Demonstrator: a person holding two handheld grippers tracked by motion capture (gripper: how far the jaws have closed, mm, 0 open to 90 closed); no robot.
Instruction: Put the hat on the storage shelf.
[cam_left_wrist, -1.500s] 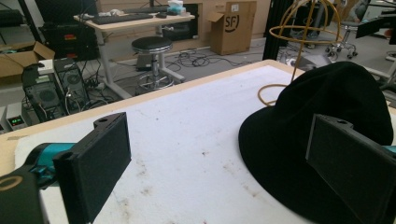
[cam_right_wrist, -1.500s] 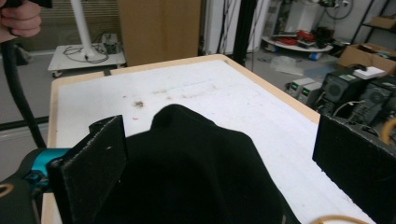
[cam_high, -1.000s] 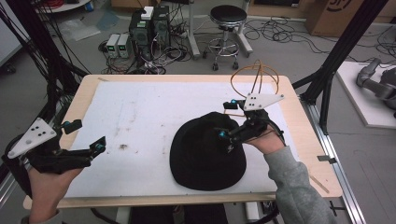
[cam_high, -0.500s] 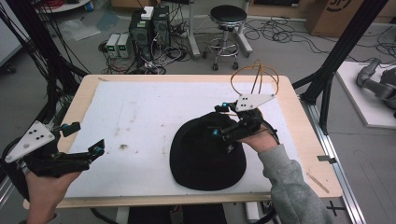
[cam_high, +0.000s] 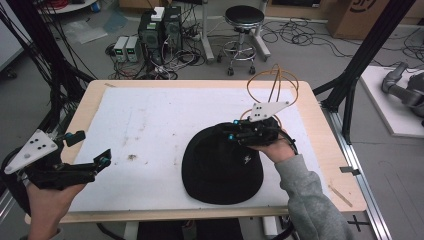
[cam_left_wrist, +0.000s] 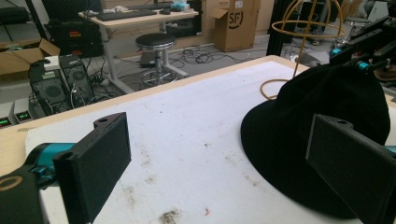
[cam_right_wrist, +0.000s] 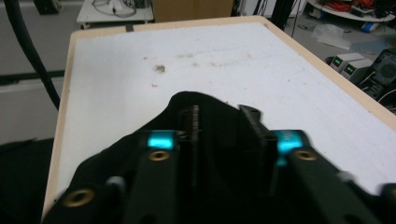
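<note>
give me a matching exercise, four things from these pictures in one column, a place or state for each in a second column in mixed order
Things:
1. black hat
2. left gripper
3. right gripper
4. wire stand

Place or state:
A. jaws wide apart, nothing between them, by the table's left edge
B. upright at the table's far right, behind the hat
C. lying on the white mat, right of middle
D. jaws drawn in on a fold of black fabric, having just been closing

Pairs: 1-C, 2-A, 3-D, 4-B

A wire stand (cam_high: 274, 82) sits on the white mat (cam_high: 150, 125); a stool (cam_high: 243, 17) stands beyond the table.
</note>
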